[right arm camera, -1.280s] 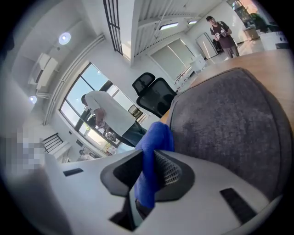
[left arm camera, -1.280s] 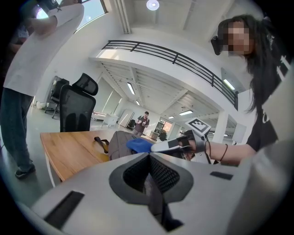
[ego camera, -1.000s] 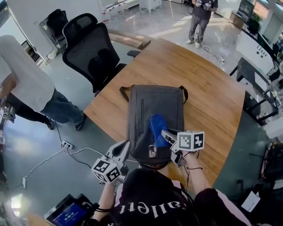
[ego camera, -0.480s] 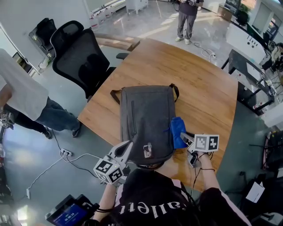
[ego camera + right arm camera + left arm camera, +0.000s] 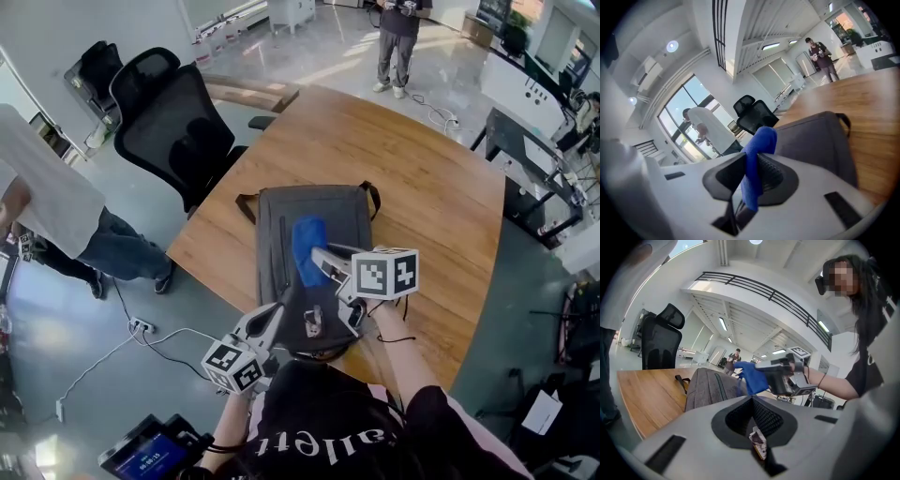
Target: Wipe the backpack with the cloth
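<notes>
The right tool (image 5: pixel 319 257) is held out ahead of the body on a bare, nearly straight right forearm (image 5: pixel 398 352), with its marker cube turned upward. Its jaws are pointed forward and to the left and are closed on a blue cloth (image 5: pixel 306 246), which is seen standing up between them in the right gripper view. The left tool (image 5: pixel 272 319) is held low and close to the body, angled up and to the right. Its jaws are drawn together, with a small crumpled scrap (image 5: pixel 758 442) pinched between them.
</notes>
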Tool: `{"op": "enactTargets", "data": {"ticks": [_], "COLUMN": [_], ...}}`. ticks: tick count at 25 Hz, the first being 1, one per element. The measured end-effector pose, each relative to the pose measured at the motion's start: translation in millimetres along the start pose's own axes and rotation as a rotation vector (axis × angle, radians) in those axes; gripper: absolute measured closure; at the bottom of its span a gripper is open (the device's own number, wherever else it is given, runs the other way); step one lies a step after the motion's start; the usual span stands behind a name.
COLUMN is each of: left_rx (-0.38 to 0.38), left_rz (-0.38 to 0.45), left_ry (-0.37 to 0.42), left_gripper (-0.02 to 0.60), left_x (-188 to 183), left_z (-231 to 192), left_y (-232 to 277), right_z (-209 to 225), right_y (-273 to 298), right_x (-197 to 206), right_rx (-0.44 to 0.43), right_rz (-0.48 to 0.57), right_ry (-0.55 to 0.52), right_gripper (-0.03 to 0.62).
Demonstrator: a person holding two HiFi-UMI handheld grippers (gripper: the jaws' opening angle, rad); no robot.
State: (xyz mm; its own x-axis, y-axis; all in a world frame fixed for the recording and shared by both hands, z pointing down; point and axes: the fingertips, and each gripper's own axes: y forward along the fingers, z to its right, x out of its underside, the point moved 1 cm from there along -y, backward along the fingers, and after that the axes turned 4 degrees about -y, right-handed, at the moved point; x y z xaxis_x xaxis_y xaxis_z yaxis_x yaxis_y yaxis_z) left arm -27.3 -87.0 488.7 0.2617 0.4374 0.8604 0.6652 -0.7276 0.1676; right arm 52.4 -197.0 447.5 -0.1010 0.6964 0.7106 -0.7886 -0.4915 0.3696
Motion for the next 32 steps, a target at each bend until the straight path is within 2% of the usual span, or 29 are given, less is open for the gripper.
{"op": "enactTargets", "data": {"ticks": [4,7,10,15,19,24,28,32], "left_rx": [0.002,-0.019,-0.042,-0.064,-0.039,-0.012,0.013,0.030], "left_rz": [0.011,0.017,0.027,0.041,0.043,0.035,0.019,0.004], "left_ry": [0.002,-0.003,-0.019,-0.028,-0.019,-0.014,-0.008,-0.004], "left_gripper": [0.581,0.581,0.581,0.581,0.581,0.581,0.581,0.581], "left_x": [0,1,-1,-2,-5,-3,2,3], "left_z": [-1,-8,-16,-24,-17,-10,-1,6], "left_y": [-1,-7,-15,-22,-21,-12,-5,-1], "right_z": [-25,-21,-10,13,45,91,129,155], "right_y": [79,115,123,99,59,2,-41,-71], "right_x": [10,30,36,31,32,35,48,63], "right_rx": [-0.057,-0.034,-0.012,0.016,0.066,0.153,0.242,0.295], "right_rz": [-0.104,-0.199,-0.227,-0.212,-0.202,-0.172,-0.168,-0.164], "right_ry": [-0.026,-0.050,-0.041,-0.039,-0.033,0.000,0.033,0.085], "right_gripper": [0.514,0.515,0.515,0.516,0.516,0.516,0.516,0.515]}}
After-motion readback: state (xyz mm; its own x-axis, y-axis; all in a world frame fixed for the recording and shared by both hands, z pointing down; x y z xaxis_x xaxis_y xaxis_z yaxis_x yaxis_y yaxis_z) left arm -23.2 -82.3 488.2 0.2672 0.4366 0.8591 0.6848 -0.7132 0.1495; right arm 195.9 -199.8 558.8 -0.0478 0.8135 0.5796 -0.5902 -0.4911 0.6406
